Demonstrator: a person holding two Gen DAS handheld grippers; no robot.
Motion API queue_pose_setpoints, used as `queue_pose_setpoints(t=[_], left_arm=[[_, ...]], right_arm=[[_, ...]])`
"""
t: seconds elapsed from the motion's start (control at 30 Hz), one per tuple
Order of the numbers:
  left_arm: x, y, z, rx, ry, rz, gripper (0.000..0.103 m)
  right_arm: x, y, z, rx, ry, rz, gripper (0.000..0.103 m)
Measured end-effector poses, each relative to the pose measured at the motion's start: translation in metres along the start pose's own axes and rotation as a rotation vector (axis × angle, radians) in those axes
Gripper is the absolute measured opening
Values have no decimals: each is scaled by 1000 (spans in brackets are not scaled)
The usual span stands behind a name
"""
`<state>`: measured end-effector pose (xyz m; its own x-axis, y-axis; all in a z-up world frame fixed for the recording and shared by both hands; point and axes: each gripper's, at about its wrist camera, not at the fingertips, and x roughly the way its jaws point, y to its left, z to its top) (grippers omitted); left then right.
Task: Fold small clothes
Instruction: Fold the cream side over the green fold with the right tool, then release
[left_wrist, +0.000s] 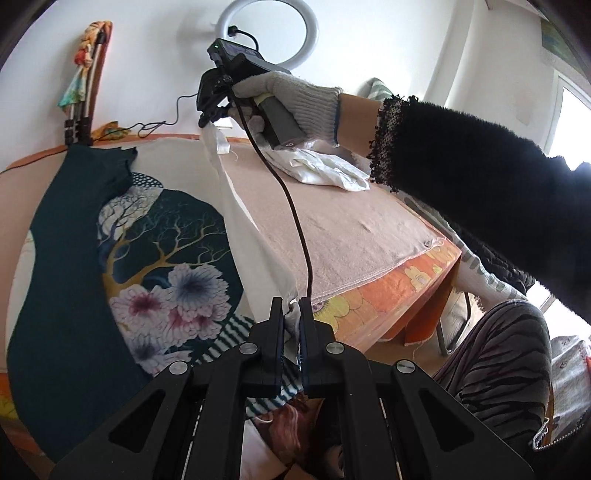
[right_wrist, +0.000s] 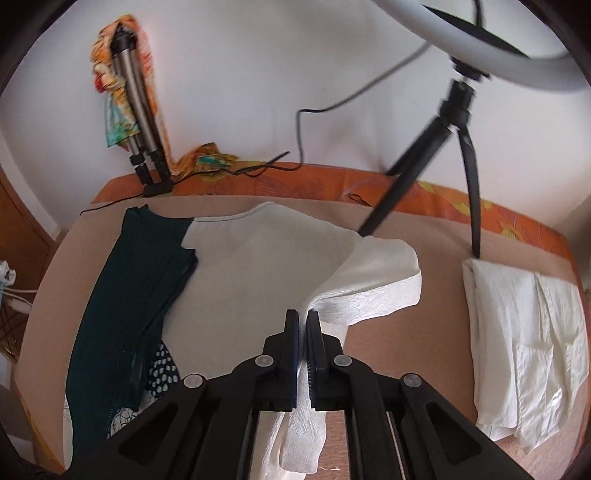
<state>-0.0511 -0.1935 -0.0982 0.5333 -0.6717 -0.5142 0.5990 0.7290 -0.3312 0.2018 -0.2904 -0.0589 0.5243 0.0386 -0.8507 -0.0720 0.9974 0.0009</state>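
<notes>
Presently your left gripper (left_wrist: 291, 308) and right gripper (right_wrist: 303, 321) each pinch the white, floral-printed garment (right_wrist: 258, 273); only the right view shows the folded cloth (right_wrist: 517, 332) at the table's (right_wrist: 424, 350) right edge.

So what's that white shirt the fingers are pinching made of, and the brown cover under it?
The white shirt looks like thin woven cloth, maybe crinkled cotton or a silky blend: fine wrinkle lines and a slight sheen. The brown cover looks like a fuzzy, matte blanket, perhaps felt or fleece, with a stitched edge.

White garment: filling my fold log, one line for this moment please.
left gripper: shut on white garment | right gripper: shut on white garment | edge lifted
</notes>
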Motion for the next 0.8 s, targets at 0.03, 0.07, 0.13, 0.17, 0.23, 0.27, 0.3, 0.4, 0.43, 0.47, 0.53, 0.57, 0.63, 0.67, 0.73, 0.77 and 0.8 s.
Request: queue_pose_setpoints(t=[0.03,0.07,0.13,0.17,0.23,0.27,0.3,0.4,0.43,0.47,0.53,0.57,0.63,0.67,0.73,0.77,0.8], left_arm=[[-3,2,-2,-6,-3,7,5],[-7,5,-5,-11,-6,18,5],[-12,12,-10,-28,-8,29,5],[-14,16,-14,-42,-9,37,5],[-17,21,-20,-55,-6,49,6],[-18,24,-23,-62,-3,54,5],[-19,26,-25,-68,-1,58,5],[-22,31,-30,-78,0,69,5],[-23,32,-31,-80,-1,71,5],[-24,34,-32,-84,-1,74,5],[-25,38,-34,-95,-2,77,5],[-26,40,-35,-99,-1,78,5],[-27,43,-37,-108,-1,81,5],[-28,44,-38,-114,-1,80,5],[-29,45,-39,-114,3,81,5],[-30,46,-39,-111,7,83,5],[-31,46,-39,-111,11,83,6]], right_arm=[[0,13,3,-29,2,-10,1],[1,29,7,-62,6,-24,1],[5,55,11,-114,16,-40,1],[7,69,12,-145,21,-47,1],[12,97,13,-210,31,-62,1],[16,112,12,-248,36,-71,1],[20,123,12,-273,42,-76,1],[30,158,9,-338,59,-86,1],[34,169,8,-359,64,-88,1],[38,180,7,-378,68,-94,1],[46,198,5,-413,78,-101,1],[51,207,4,-432,82,-110,1],[58,217,0,-450,92,-117,1],[63,222,0,-453,97,-116,1],[68,227,-2,-454,104,-112,1],[71,228,-2,-451,107,-107,2],[72,228,-2,-444,110,-99,4]])
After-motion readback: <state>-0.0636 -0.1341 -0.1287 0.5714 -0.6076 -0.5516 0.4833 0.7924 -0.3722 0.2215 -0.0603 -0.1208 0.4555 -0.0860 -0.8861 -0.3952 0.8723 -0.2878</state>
